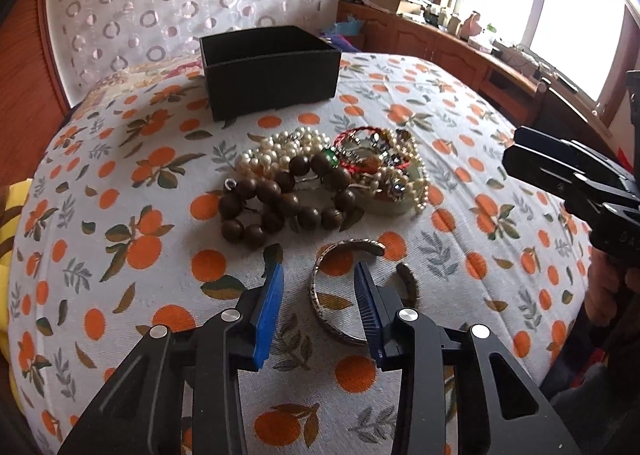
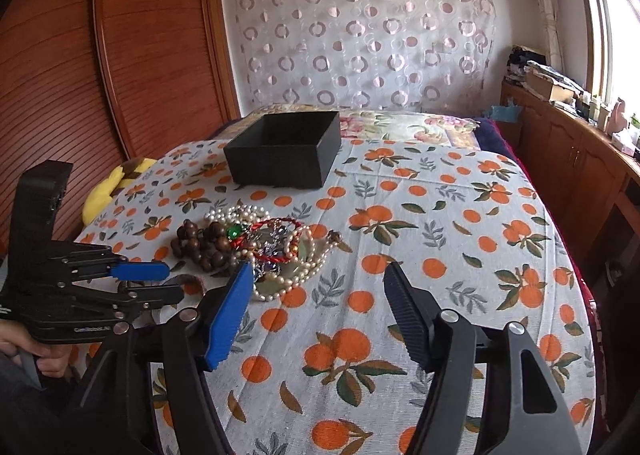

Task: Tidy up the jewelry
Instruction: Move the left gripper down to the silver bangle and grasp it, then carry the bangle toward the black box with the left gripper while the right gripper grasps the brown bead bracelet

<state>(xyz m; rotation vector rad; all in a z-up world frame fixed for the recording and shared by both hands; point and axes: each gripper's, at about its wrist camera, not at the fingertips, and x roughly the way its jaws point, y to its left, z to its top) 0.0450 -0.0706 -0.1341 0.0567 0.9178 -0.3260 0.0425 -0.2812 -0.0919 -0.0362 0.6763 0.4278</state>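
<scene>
A silver bangle [image 1: 320, 311] lies on the orange-print bedspread [image 1: 120, 215], nearest me in the left wrist view. My left gripper [image 1: 319, 267] straddles its left rim, one blue pad outside the ring and the other inside, neither pressing on it. Just beyond is a jewelry pile: brown wooden beads [image 1: 280, 203], pearls [image 1: 280, 151] and a red cord bracelet [image 1: 356, 135]. An open black box [image 1: 272, 75] stands behind the pile. My right gripper [image 2: 320, 275] hovers open over bare cloth to the right of the pile [image 2: 264, 247], with nothing between its fingers.
A yellow cushion [image 2: 108, 183] lies at the bed's left edge by a wooden wardrobe [image 2: 120, 55]. A cluttered wooden cabinet [image 2: 568, 151] runs under the window on the right. A person's hand [image 2: 24, 347] holds the left gripper's handle.
</scene>
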